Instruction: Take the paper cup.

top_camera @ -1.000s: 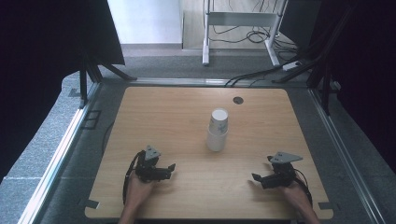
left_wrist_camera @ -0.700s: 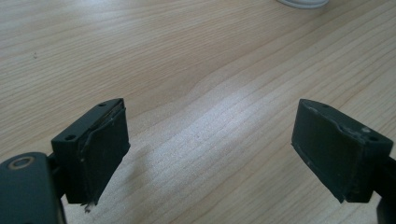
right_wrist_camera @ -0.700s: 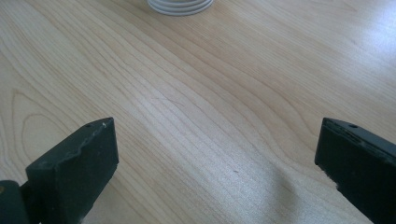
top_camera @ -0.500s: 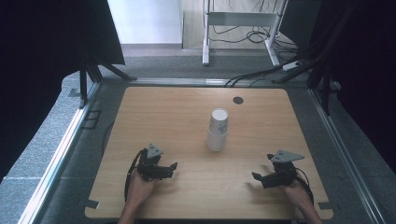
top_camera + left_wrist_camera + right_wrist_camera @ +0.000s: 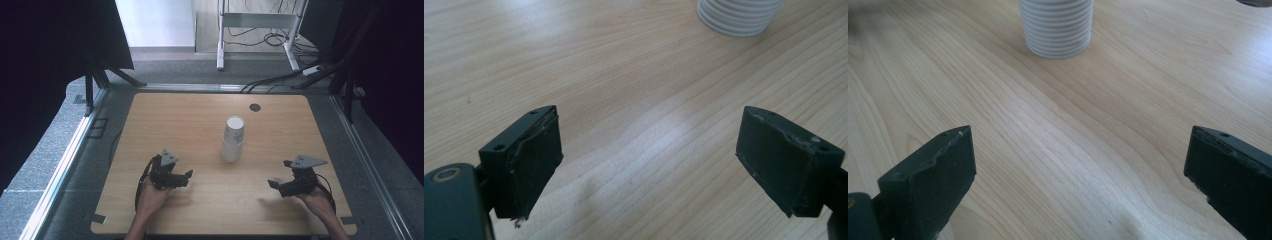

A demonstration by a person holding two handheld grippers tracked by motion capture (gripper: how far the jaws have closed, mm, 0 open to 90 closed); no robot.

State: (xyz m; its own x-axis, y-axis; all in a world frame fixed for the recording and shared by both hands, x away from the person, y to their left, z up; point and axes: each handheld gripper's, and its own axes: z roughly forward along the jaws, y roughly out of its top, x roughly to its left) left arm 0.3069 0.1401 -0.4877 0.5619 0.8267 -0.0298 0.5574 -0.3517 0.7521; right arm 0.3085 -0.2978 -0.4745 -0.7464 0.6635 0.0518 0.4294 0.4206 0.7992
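Setting: lab or recording studio. Evidence: bare wooden worktop (image 5: 190,120) with cable grommet (image 5: 255,107), black curtains (image 5: 45,60) flanking both sides, grey carpet floor (image 5: 55,150), loose cables (image 5: 270,37) under a white desk frame (image 5: 255,20) behind.

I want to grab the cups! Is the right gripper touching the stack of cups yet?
Apart. In the high view, bare table lies between the right gripper and the stack of cups; the right gripper view shows wood before its open jaws.

One stack of white paper cups (image 5: 233,140) stands near the table's (image 5: 165,115) middle, one dark round hole (image 5: 255,107) lies by its far edge, and two grippers, left (image 5: 186,176) and right (image 5: 274,186), hover near its front edge.
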